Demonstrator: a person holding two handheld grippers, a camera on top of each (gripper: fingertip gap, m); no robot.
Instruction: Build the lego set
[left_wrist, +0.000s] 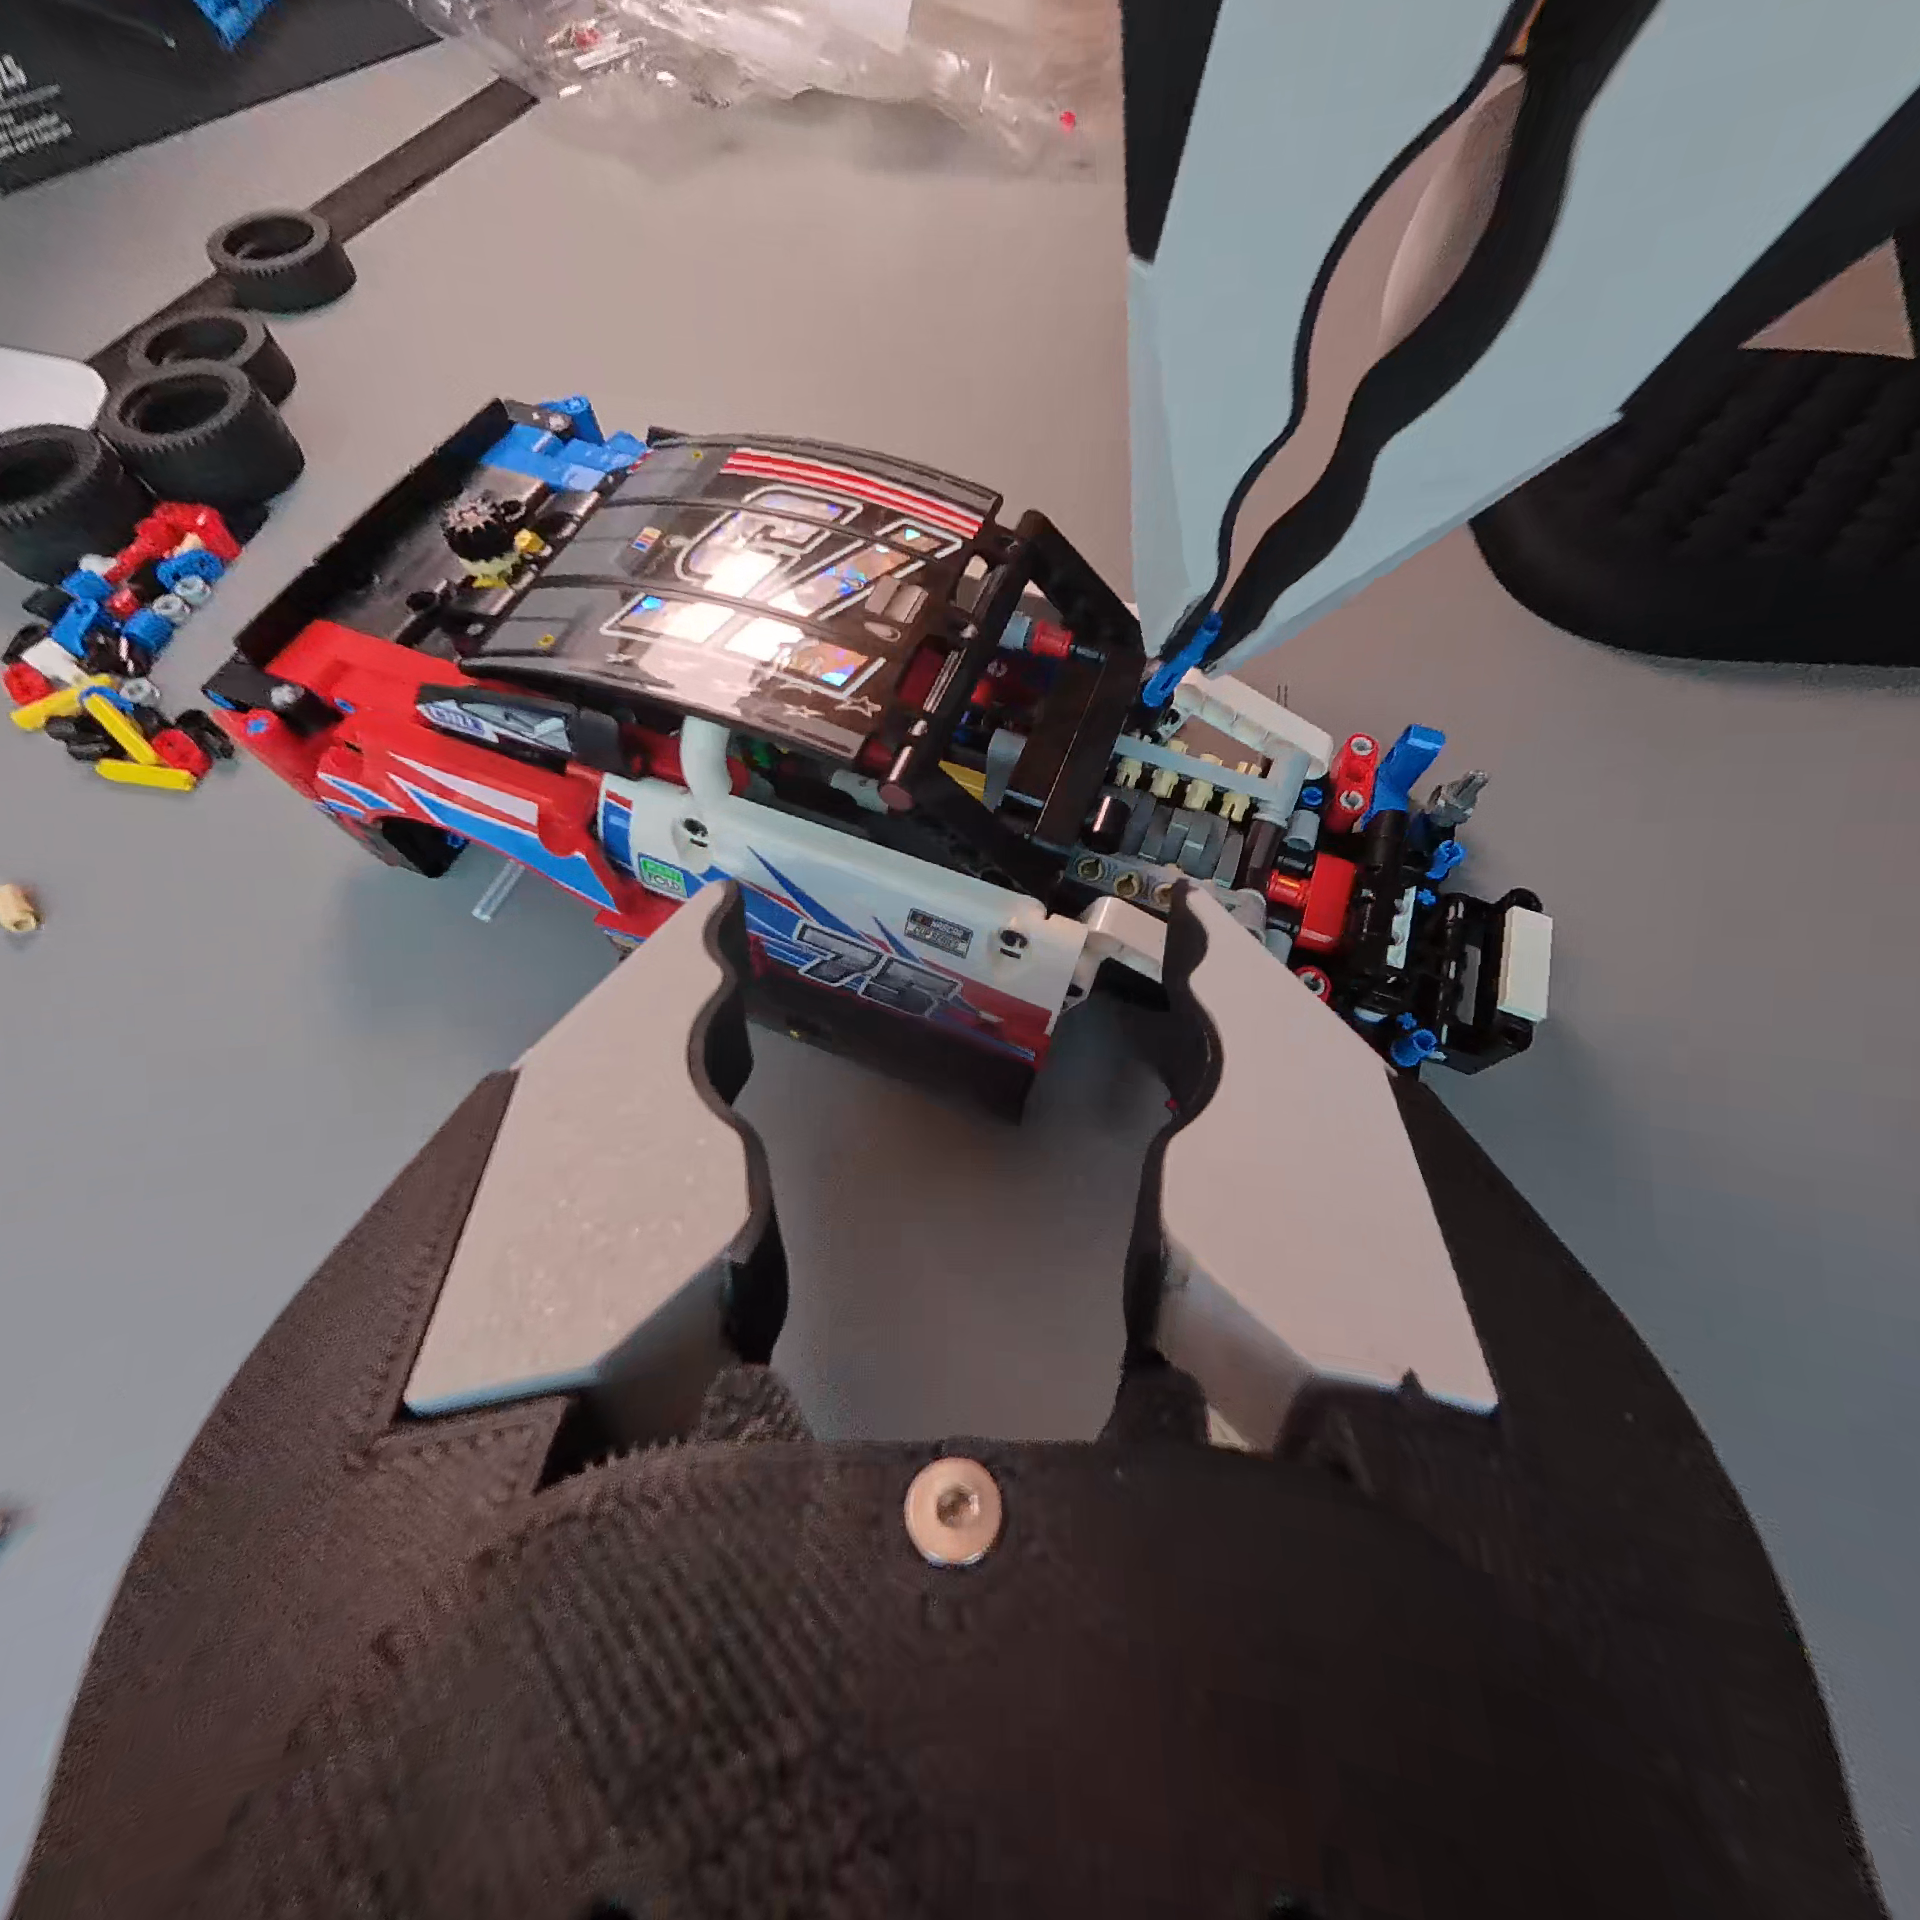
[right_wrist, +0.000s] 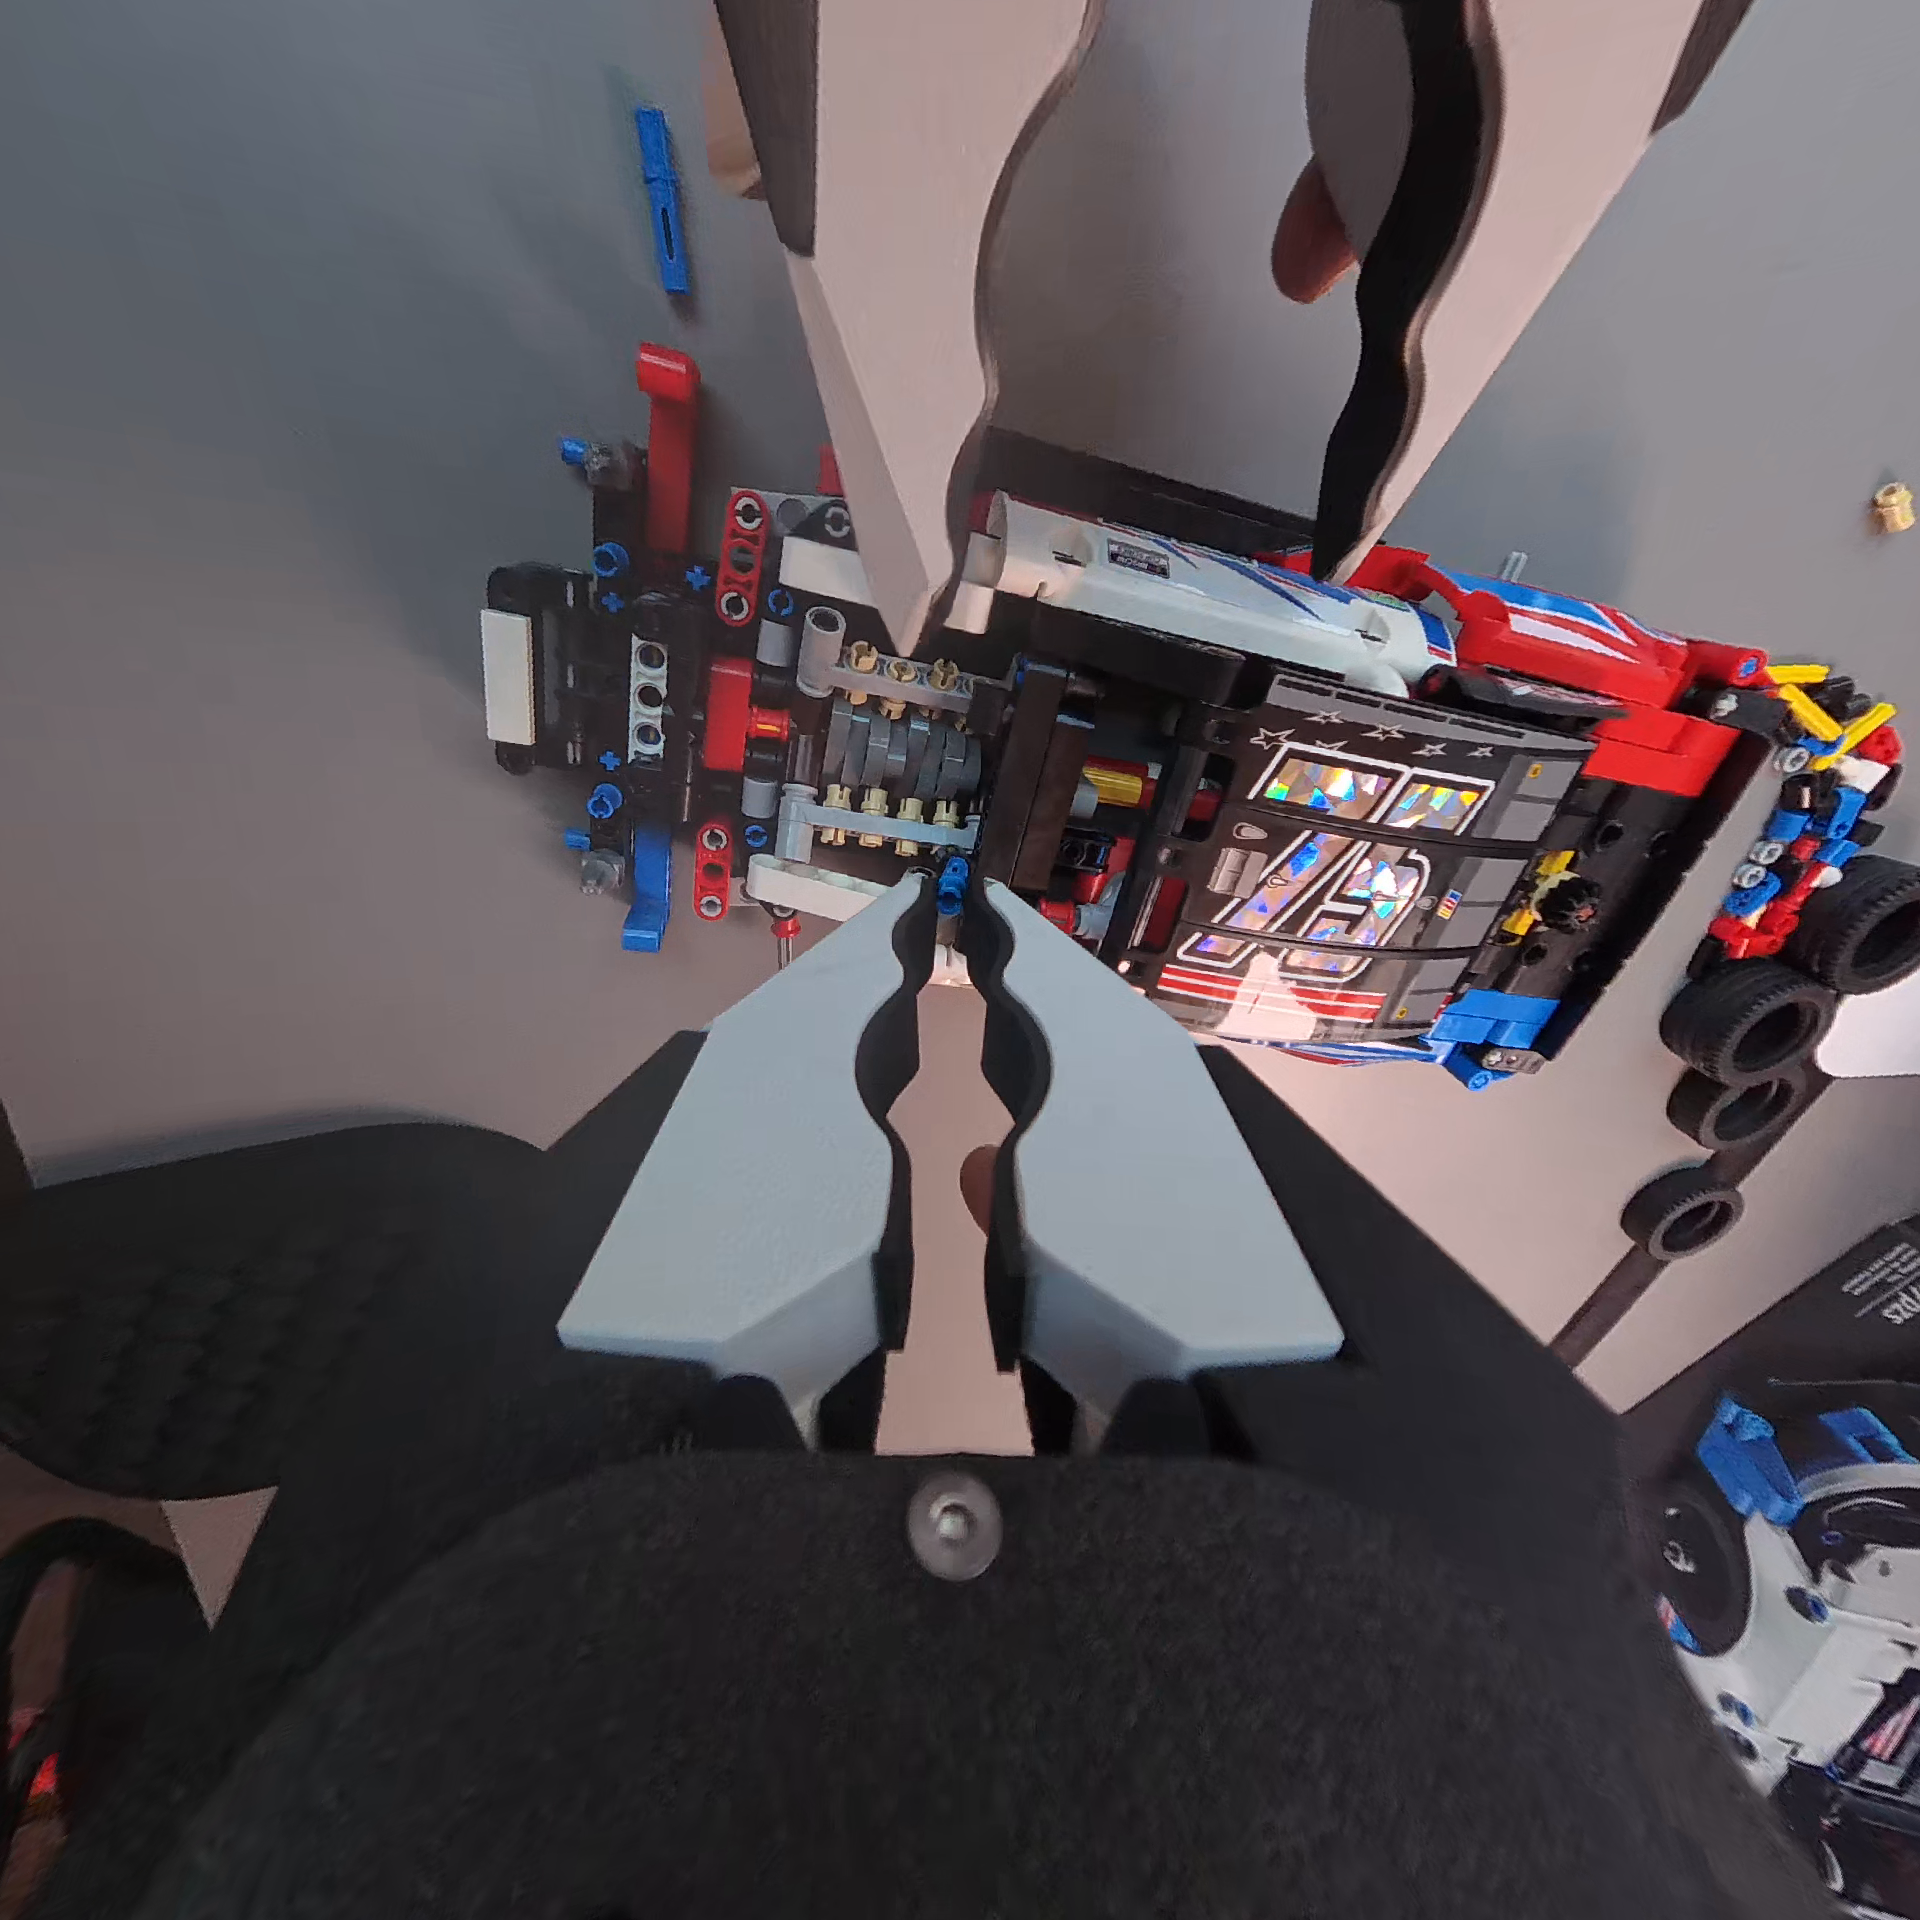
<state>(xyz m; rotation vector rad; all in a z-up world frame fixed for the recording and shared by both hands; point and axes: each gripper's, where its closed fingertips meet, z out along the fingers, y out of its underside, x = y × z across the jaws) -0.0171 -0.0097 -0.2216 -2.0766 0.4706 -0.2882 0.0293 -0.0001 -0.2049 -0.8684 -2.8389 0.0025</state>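
A: What is the right gripper (right_wrist: 948, 899) doing?

B: It is pinching a small blue pin (right_wrist: 950, 885), jaws closed down on it, at the car (right_wrist: 1195, 727), right where the windscreen frame is meeting the engine bay. In its own view that spot is sitting just below centre, and the car is lying across the middle from 9 to 3 o'clock on the grey table (right_wrist: 260, 416).

A: And the left gripper (left_wrist: 951, 935)?

B: It is reaching in with jaws apart, straddling the white door panel at the near side (seemingly steadying the body, though I cannot tell whether the pads are touching).

A: How should the pin be seated?

B: By my reading, it wants to be kept square to its hole and pushed straight along its axis while the left one is bracing the car against sliding. Tilting would be jamming it against the white curved beam (left_wrist: 1262, 717) beside it.

A: Anything crowding the work?

B: The black windscreen frame (left_wrist: 1081, 665) is standing close at the pin's side. Four loose tyres (left_wrist: 197, 421) and a heap of small parts (left_wrist: 114, 644) are lying at 9 o'clock in the left view, plastic bags (left_wrist: 810, 73) at 12, and a blue beam (right_wrist: 663, 197) is lying apart at 11 in the right view.
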